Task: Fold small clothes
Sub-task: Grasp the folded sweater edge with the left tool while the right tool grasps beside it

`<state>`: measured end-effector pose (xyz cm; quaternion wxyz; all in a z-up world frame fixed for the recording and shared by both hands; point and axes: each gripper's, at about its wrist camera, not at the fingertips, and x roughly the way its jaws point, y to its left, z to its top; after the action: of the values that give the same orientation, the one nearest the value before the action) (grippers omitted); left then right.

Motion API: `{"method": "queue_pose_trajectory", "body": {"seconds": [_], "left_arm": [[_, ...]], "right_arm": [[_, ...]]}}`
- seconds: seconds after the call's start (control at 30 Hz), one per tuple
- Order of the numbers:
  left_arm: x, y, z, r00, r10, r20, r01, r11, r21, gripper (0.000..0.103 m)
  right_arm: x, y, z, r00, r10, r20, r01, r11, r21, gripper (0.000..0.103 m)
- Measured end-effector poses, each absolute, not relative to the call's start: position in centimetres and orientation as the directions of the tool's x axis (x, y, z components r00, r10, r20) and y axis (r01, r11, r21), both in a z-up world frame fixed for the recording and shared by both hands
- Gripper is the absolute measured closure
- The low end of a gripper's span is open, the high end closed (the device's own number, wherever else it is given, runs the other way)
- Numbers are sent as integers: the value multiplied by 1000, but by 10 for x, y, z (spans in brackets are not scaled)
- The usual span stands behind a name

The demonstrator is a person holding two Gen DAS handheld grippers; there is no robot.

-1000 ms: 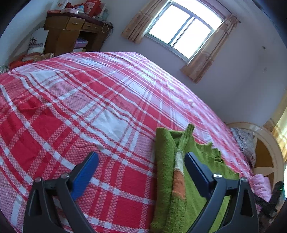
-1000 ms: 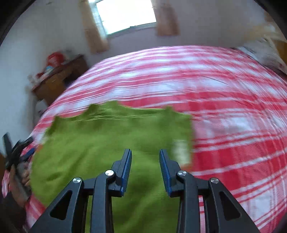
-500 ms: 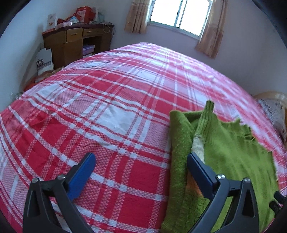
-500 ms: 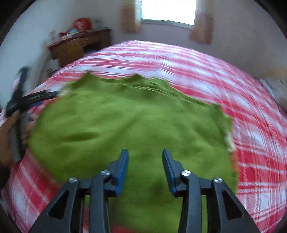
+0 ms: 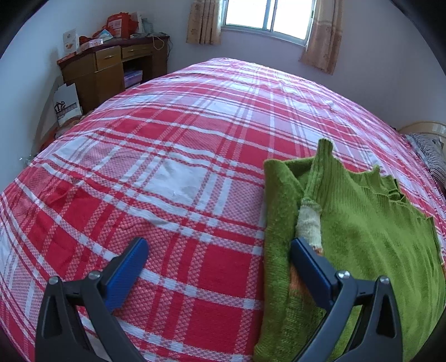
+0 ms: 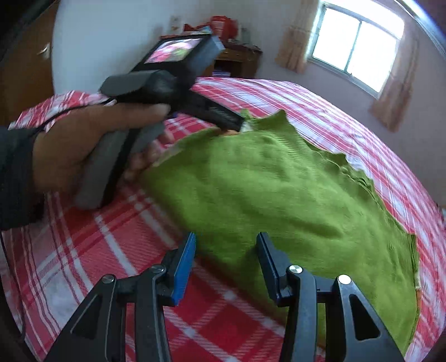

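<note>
No writing can be read with any certainty in either view. The white paper bag leaning by the wooden desk carries a dark printed emblem, perhaps a crown over a band of lettering, but the characters are too small to make out. The red packages on top of the desk show pale markings that stay illegible. On the black body of the left gripper, in the right wrist view, a faint line of print is blurred beyond reading.
</note>
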<state>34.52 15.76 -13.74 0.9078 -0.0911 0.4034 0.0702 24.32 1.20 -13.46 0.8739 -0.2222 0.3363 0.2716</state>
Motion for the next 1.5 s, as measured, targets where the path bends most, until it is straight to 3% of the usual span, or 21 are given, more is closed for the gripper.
{"method": "queue_pose_trajectory", "body": {"seconds": [0.17, 0.4, 0.5, 0.73, 0.87, 1.1, 1.5], "left_arm": [[344, 155, -135, 671, 54, -739, -192, 976, -103, 0], [340, 162, -132, 703, -55, -709, -127, 971, -201, 1], [341, 158, -131, 705, -131, -696, -49, 971, -233, 13], [355, 152, -132, 662, -284, -693, 76, 946, -315, 19], [372, 146, -131, 627, -301, -719, 120, 949, -292, 22], [397, 129, -133, 621, -221, -752, 166, 975, -150, 29], [398, 131, -135, 642, -241, -728, 199, 969, -145, 34]], "right_arm": [[235, 21, -144, 647, 309, -698, -631, 731, -261, 56], [227, 30, -144, 682, 291, -671, -621, 715, -321, 56], [226, 34, -143, 686, 292, -667, -622, 711, -327, 56], [227, 49, -144, 701, 286, -653, -619, 700, -357, 56], [231, 61, -142, 704, 288, -649, -623, 690, -369, 56], [236, 89, -143, 711, 289, -641, -631, 666, -399, 56], [249, 114, -139, 695, 298, -654, -640, 671, -374, 56]]}}
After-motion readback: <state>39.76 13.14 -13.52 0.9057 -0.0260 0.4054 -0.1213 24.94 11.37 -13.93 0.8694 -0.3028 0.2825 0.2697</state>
